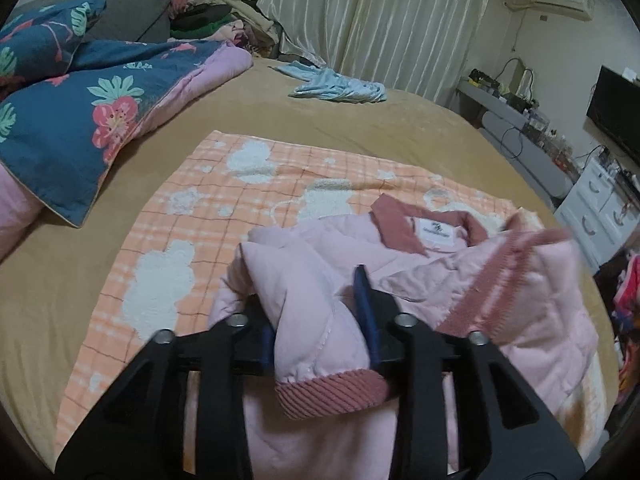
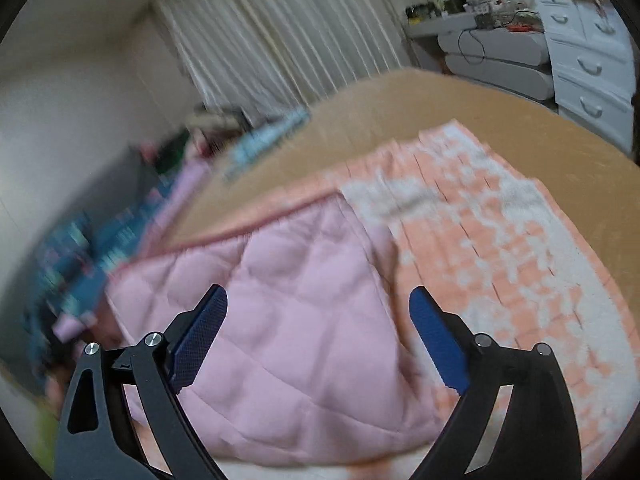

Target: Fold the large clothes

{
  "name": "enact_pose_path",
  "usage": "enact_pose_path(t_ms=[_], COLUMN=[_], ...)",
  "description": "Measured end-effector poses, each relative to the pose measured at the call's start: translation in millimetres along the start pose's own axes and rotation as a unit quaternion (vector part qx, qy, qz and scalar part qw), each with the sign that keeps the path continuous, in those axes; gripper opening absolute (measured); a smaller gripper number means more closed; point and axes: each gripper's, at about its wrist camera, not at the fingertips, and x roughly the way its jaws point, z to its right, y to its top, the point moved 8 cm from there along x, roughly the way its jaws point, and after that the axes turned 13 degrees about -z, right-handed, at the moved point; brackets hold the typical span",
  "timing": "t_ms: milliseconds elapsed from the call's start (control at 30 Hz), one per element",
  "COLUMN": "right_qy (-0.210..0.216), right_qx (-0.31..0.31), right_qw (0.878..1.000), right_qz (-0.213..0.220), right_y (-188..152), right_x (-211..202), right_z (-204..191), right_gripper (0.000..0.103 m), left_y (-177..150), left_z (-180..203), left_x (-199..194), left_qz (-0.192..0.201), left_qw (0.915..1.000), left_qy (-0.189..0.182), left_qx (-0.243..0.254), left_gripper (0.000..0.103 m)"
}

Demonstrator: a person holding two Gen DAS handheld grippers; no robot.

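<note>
Left wrist view: a pink quilted jacket with a dusty-rose collar lies on an orange-and-white checked blanket, spread over a tan bed. The left gripper has a ribbed-cuffed sleeve fold of the jacket between its blue-padded fingers; whether the pads still press the cloth cannot be told. At 10 o'clock lies a blue floral quilt; at 12 o'clock, a crumpled light-blue garment before the cream curtains. Right wrist view, motion-blurred: the right gripper has its fingers wide apart, with nothing between them, above the jacket, which runs toward 10 o'clock; the blanket extends toward 2 o'clock.
</note>
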Motion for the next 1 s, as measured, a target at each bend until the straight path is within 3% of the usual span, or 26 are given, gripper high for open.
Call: enact_pose_path(t_ms=[33,67,100,133,267,400,500,600,700,733,767,800,867,900,933,1000], right_qy=[-0.019,-0.025,-0.032,-0.042,-0.067,-0.069,-0.084,-0.093,-0.085,-0.083,-0.079,-0.081,-0.106,-0.116,-0.124,-0.127], right_qx=[-0.007,-0.012,-0.019,-0.026,-0.047,-0.06,-0.07,-0.078,-0.072,-0.074,-0.077,-0.081,-0.093,-0.098,-0.097,-0.086], right_qw=[1.0,0.999,0.999,0.998,0.996,0.995,0.993,0.991,0.992,0.992,0.992,0.992,0.989,0.987,0.987,0.988], right_qz=[-0.015,-0.023,-0.03,-0.037,-0.047,-0.045,-0.05,-0.06,-0.058,-0.057,-0.056,-0.057,-0.052,-0.045,-0.039,-0.018], right_y=[-6.7,-9.7,-13.7,-18.6,-27.5,-31.4,-32.2,-36.0,-43.0,-45.4,-48.6,-51.1,-53.9,-53.4,-51.7,-43.4], right_x=[11.5,17.8,24.9,31.9,48.1,54.3,59.0,69.7,74.1,74.9,76.5,77.8,77.7,75.9,74.0,66.7], right_z=[2.4,2.7,2.5,2.8,4.0,2.9,2.9,7.0,10.6,10.8,9.3,7.3,2.8,-1.4,-3.4,-6.5], right_gripper=[0.092,0.092,0.092,0.092,0.092,0.092,0.092,0.092,0.09,0.082,0.067,0.055,0.035,0.032,0.027,0.022], left_y=[1.7,3.8,5.1,6.0,5.1,-11.7,-35.4,-59.1,-73.7,-77.1,-79.1,-80.3,-76.2,-73.3,-66.4,-55.3], left_z=[3.7,8.0,12.6,15.4,14.8,-18.1,-48.6,-70.4,-70.5,-66.7,-61.3,-55.0,-38.9,-33.6,-26.4,-23.5], left_x=[-2.9,-6.1,-13.6,-21.2,-47.7,-47.0,-23.4,5.5,30.7,36.8,39.5,40.9,35.5,32.6,27.9,22.8], left_qz=[0.004,0.008,0.018,0.029,0.069,0.071,0.031,-0.023,-0.066,-0.077,-0.082,-0.085,-0.072,-0.063,-0.046,-0.022], left_qw=[0.9998,0.9995,0.999,0.9989,0.9972,0.9972,0.9987,0.9958,0.9917,0.9915,0.9919,0.9932,0.9964,0.9976,0.9989,0.9997], left_qy=[-0.017,-0.031,-0.041,-0.036,-0.01,0.023,0.016,-0.031,-0.069,-0.07,-0.07,-0.06,-0.04,-0.028,-0.009,-0.008], left_qx=[-0.003,-0.004,-0.001,0.006,0.025,0.001,-0.036,-0.082,-0.086,-0.078,-0.066,-0.051,-0.021,-0.012,0.003,0.003], left_gripper=[0.049,0.072,0.087,0.089,0.094,0.094,0.094,0.094,0.094,0.094,0.09,0.061,0.03,0.017,0.014,0.012])
